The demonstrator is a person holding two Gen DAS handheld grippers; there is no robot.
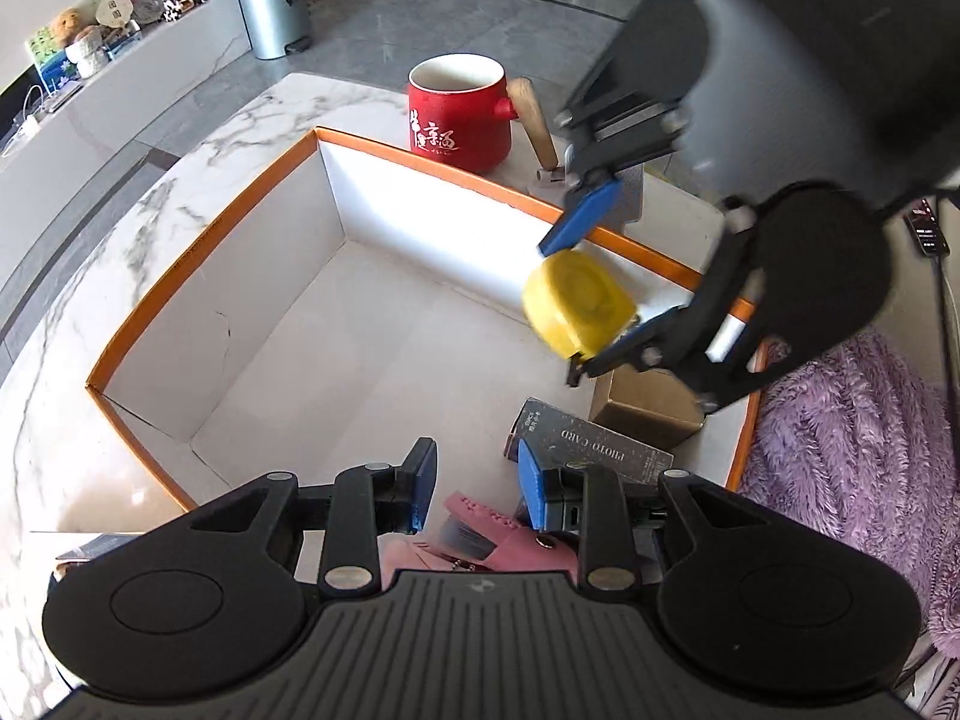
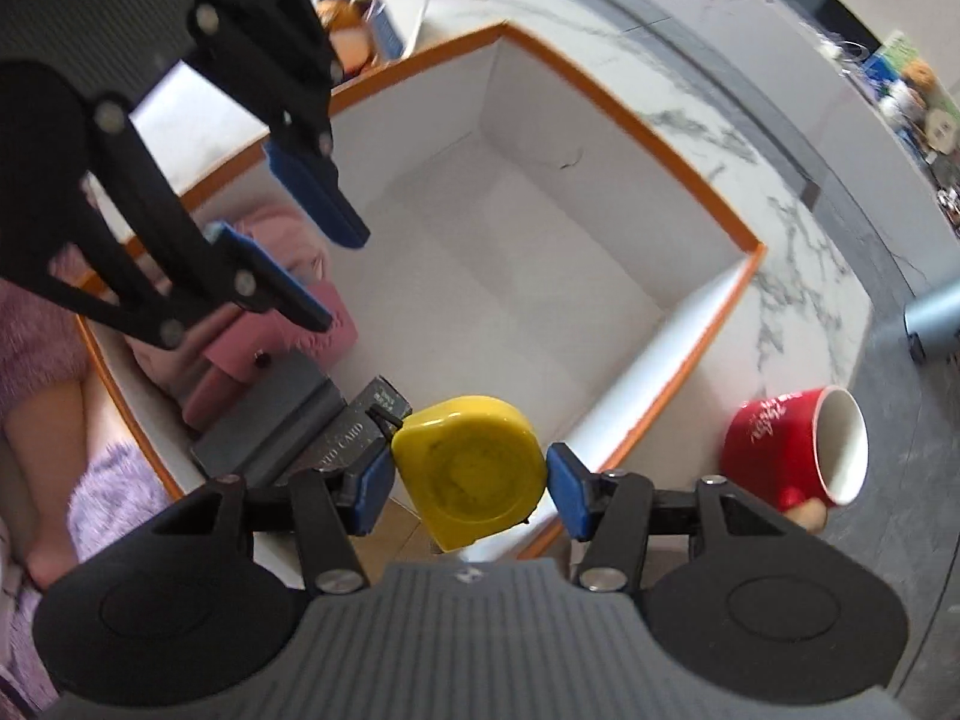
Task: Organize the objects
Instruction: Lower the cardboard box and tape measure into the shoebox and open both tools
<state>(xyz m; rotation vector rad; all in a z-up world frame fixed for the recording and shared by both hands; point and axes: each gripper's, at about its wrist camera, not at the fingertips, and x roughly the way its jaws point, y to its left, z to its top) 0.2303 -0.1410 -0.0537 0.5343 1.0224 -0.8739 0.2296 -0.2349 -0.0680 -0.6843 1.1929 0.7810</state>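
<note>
A white box with an orange rim (image 1: 336,138) (image 2: 708,180) stands on the marble table. My right gripper (image 2: 468,480) (image 1: 579,294) is shut on a yellow tape measure (image 2: 471,474) (image 1: 576,306) and holds it over the box's near corner. My left gripper (image 1: 474,486) (image 2: 300,234) is open and empty, just above a pink wallet (image 1: 480,534) (image 2: 282,324) that lies in the box. A dark "PHOTO CARD" box (image 1: 600,450) (image 2: 342,432) and a small brown carton (image 1: 648,408) also lie in the box.
A red mug (image 1: 459,114) (image 2: 792,450) with a wooden handle stands on the table outside the box. A purple fluffy cloth (image 1: 864,456) lies beside the box. A metal bin (image 1: 273,12) stands on the floor beyond the table.
</note>
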